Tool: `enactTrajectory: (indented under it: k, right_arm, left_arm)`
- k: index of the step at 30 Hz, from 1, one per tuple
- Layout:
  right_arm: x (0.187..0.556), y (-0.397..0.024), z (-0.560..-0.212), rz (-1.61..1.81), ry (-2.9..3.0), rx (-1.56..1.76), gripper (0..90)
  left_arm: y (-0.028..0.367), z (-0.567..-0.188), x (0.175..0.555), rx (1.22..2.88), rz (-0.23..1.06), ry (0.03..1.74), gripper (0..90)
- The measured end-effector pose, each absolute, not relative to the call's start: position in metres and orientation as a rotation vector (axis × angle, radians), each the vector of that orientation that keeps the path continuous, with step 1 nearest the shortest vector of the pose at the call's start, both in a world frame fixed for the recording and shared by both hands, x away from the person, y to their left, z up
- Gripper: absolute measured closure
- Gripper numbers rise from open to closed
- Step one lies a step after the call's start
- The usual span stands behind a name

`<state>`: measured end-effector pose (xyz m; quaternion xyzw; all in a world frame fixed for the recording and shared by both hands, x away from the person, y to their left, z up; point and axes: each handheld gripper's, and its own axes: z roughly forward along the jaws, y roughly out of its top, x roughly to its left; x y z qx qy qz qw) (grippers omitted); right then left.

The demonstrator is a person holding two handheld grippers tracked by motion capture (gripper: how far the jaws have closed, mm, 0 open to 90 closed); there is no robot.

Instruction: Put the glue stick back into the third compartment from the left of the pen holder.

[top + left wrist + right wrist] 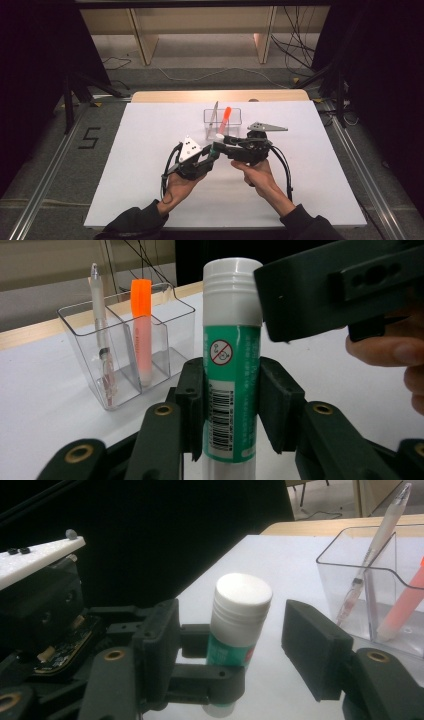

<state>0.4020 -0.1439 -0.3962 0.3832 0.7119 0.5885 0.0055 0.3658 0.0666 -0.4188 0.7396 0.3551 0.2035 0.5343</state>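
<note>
1. The glue stick [231, 365] stands upright, clamped at its green-labelled body between the two pads of the left gripper [231, 405]; its white cap rises above the pads, and in the high view it shows just in front of the clear organiser [235, 116], on the person's side of it.
2. The right gripper [240, 640] has its jaws spread to either side of the glue stick's white cap [242, 600]. There is a clear gap between the cap and the pad on the organiser's side; the other pad sits close to the cap, and contact cannot be told. So this gripper is not yet gripping anything.
3. In the left gripper view, one black jaw of the right gripper hangs beside the cap, on the side away from the organiser.
4. The organiser stands on the white table [150, 150], behind the glue stick. It holds a white pen [102, 330] in one compartment and an orange marker [142, 330] in the next, both leaning.
5. In the high view, both grippers meet just in front of the organiser, the left gripper to the left of the right.
</note>
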Motion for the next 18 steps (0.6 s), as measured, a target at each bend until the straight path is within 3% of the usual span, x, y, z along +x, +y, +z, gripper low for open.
enactTrajectory:
  k: [18]
  right_arm:
    - [0.4065, -0.1372, -0.4, 1.878, 2.219, 1.245, 59.9]
  left_arm:
    - [0.0643, -0.4168, 0.3627, 1.748, 0.486, 0.837, 65.5]
